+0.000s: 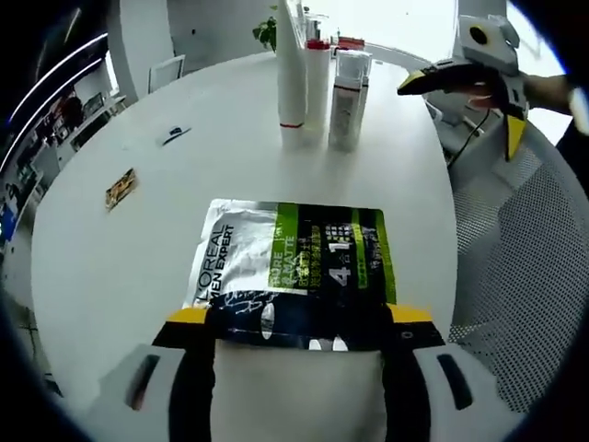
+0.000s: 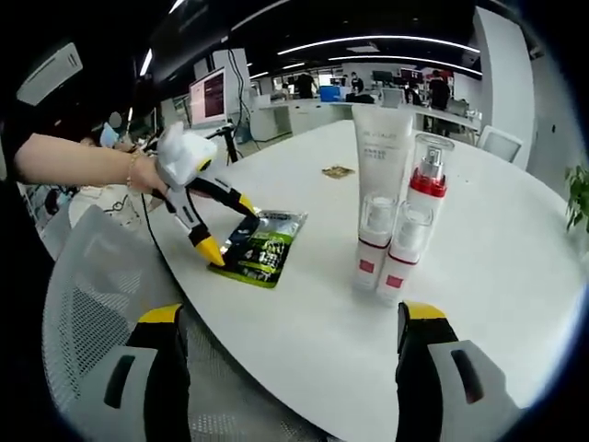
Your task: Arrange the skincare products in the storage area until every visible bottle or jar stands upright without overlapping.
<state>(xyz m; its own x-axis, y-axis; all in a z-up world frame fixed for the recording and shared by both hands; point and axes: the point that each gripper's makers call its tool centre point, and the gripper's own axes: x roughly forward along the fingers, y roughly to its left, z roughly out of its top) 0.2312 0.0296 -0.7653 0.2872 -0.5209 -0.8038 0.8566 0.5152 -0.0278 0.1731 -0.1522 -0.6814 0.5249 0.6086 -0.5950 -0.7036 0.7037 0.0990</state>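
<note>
Left gripper (image 1: pixel 299 322) clamps glossy flat sachet (image 1: pixel 293 267) (foil); right gripper (image 2: pixel 299 318) gapes empty.

White round table (image 1: pixel 110 276), mesh chair (image 2: pixel 83 285), monitor (image 2: pixel 208 97)

Bare table (image 1: pixel 129 267) surrounds the clustered bottles (image 1: pixel 317 87).

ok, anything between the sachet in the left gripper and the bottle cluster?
Nothing visible. The sachet lies flat at the near table edge, its near end between the left gripper fingers. Bare white table runs from it to the upright bottles. The right gripper hangs off to the side, beyond the table edge.
</note>
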